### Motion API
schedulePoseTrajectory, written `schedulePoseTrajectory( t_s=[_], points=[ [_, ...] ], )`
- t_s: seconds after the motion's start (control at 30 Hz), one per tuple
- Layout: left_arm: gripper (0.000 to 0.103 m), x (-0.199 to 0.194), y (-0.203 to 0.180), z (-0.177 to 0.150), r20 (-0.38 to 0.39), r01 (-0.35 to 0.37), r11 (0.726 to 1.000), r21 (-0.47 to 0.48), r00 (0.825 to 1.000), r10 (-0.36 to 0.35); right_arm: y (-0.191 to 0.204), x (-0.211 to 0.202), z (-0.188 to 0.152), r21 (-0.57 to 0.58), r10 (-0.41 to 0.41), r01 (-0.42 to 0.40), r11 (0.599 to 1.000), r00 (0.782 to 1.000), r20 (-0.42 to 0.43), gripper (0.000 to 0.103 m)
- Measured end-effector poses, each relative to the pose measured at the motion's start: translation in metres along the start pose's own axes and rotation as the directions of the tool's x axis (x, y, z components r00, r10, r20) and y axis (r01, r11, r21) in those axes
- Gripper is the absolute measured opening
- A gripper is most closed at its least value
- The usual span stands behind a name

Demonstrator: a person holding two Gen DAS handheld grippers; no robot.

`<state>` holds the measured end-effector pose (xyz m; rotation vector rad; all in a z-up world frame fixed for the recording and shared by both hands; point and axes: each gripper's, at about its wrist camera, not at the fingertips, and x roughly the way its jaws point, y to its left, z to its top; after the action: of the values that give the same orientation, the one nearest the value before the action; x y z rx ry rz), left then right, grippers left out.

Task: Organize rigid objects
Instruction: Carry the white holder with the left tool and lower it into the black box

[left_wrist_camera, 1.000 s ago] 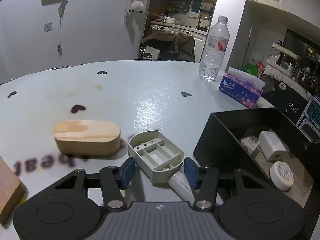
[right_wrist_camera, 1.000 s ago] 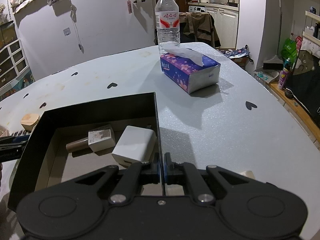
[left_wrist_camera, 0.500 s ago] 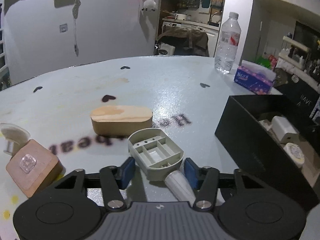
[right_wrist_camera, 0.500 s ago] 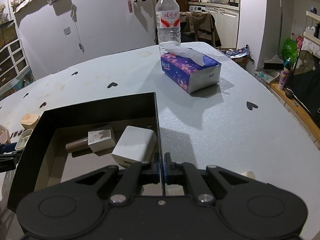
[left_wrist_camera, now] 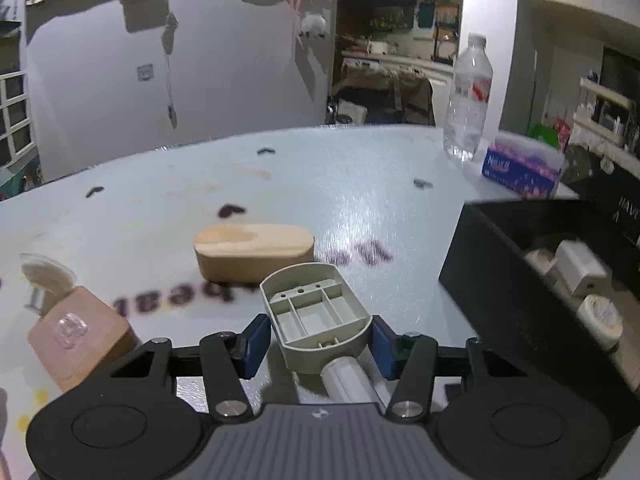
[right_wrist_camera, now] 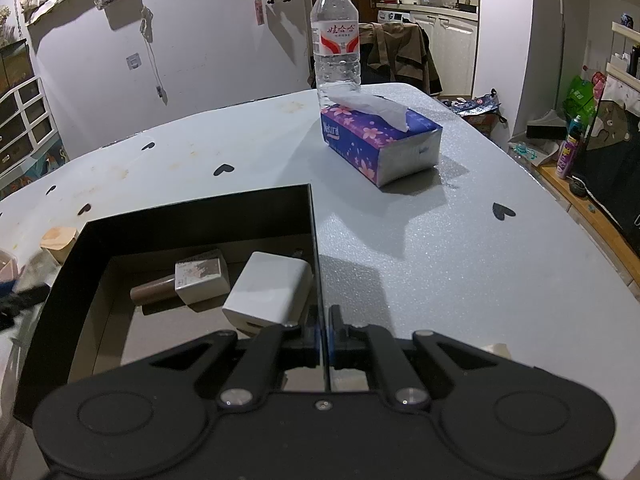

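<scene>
While clamping the grey brush head, left hand-held gripper has lifted it; jaws just closed.

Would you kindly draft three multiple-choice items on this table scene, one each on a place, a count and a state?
1. Where does the purple floral tissue pack lie?
A. inside the black box
B. on the table, just in front of the clear water bottle
C. on the wooden block

2. How many white charger cubes lie in the black open box?
A. one
B. three
C. none

3. What are the right tongs doing?
A. standing wide open
B. clamped on the box's right wall
C. gripping the bottle

Answers:
1 B, the pack sits on the table with the bottle right behind it.
2 A, a single white charger cube shows inside.
3 B, the thin black wall runs between the closed pads.
</scene>
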<state>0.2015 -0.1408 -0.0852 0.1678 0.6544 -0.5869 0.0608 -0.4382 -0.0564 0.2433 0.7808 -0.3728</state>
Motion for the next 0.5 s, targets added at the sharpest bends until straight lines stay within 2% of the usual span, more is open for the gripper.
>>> schedulePoseTrajectory(
  t_s=[0.1,0.27,0.4,0.5],
  points=[
    [0.053,-0.021,-0.005,0.010,0.052,0.029,0.999,-0.024,0.998,-0.028,0.000,0.000,0.000,0.001,0.001,-0.001,1.000,1.000,0.000,0.004],
    [0.053,-0.065,-0.031,0.033,0.138,0.145,0.989,-0.023,0.980,-0.141,0.000,0.000,0.000,0.002,0.001,-0.001,1.000,1.000,0.001,0.004],
    [0.053,-0.074,-0.062,0.045,0.113,0.270,0.962,-0.029,0.958,-0.265,0.000,0.000,0.001,0.005,-0.001,0.001,1.000,1.000,0.001,0.004],
    [0.053,-0.061,-0.091,0.048,0.037,0.346,0.938,0.011,0.937,-0.346,-0.001,0.000,0.001,0.007,0.004,-0.004,1.000,1.000,0.001,0.004]
  ],
)
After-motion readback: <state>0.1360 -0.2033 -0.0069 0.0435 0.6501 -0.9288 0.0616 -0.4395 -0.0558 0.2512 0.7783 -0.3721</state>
